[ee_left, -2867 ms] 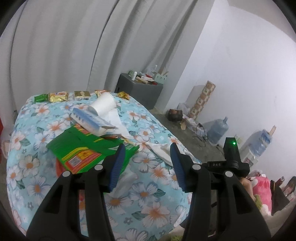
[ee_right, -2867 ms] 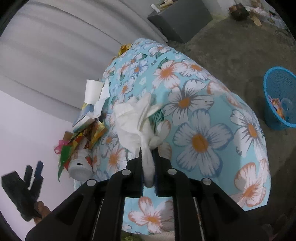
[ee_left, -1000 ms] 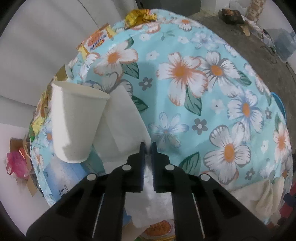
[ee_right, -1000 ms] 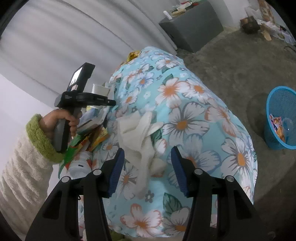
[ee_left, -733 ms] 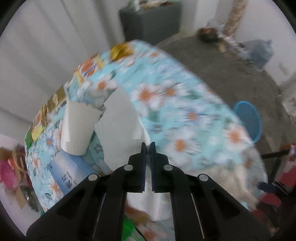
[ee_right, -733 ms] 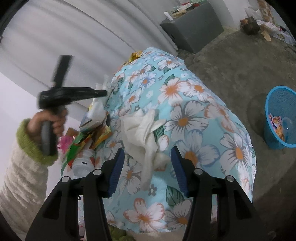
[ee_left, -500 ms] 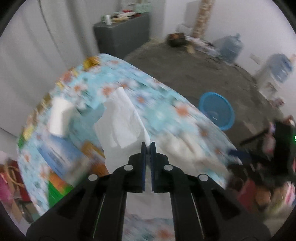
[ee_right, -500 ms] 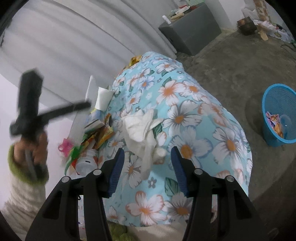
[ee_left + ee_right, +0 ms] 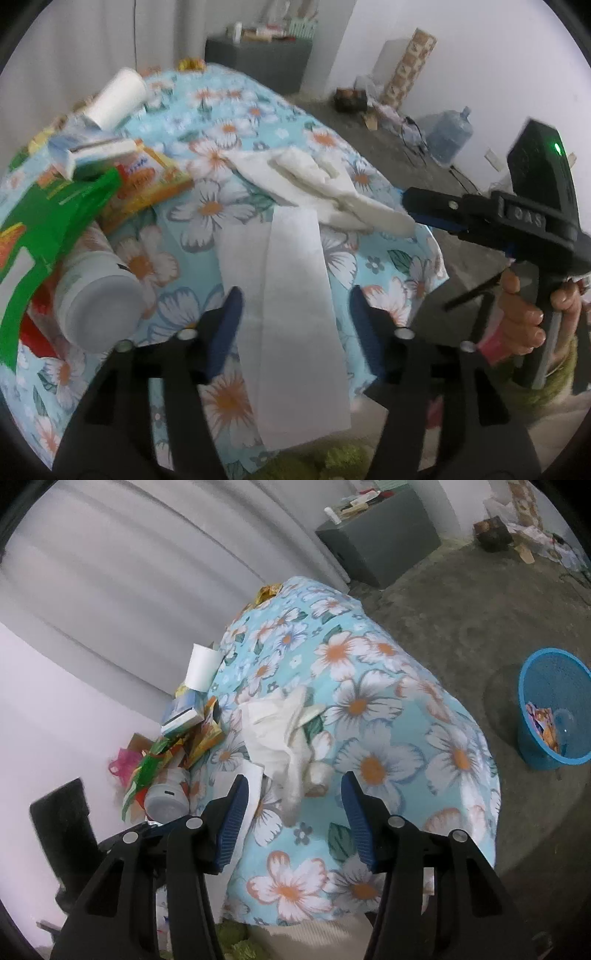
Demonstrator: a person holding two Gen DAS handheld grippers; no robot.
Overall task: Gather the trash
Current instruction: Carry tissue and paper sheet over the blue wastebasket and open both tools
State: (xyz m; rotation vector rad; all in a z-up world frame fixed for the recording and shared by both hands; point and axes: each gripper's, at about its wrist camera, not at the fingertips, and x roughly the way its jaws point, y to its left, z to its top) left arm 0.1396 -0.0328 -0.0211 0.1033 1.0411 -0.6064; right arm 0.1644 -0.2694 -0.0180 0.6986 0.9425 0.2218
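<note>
My left gripper (image 9: 295, 325) has its jaws opening over a flat white napkin (image 9: 291, 302), which lies loose on the floral tablecloth (image 9: 229, 129) with neither pad pressing it. Just beyond the napkin lies a crumpled white tissue (image 9: 314, 181). My right gripper (image 9: 291, 805) stands open above the table's near end, the crumpled tissue (image 9: 280, 731) just ahead between its fingers and untouched. The flat napkin (image 9: 240, 782) shows partly behind its left finger. The right gripper (image 9: 480, 218) is also seen from the side, held in a hand (image 9: 524, 317).
A white paper cup (image 9: 118, 96), a blue box (image 9: 85, 151), orange and green wrappers (image 9: 44, 229) and a white bottle (image 9: 96, 306) crowd the table's left side. A blue basket (image 9: 554, 716) holding some trash stands on the concrete floor to the right. A grey cabinet (image 9: 380, 539) stands behind.
My left gripper, shut on the flat napkin, carried it from beside the cup to the near end of the table, then opened and let it drop. The right gripper stayed open and still.
</note>
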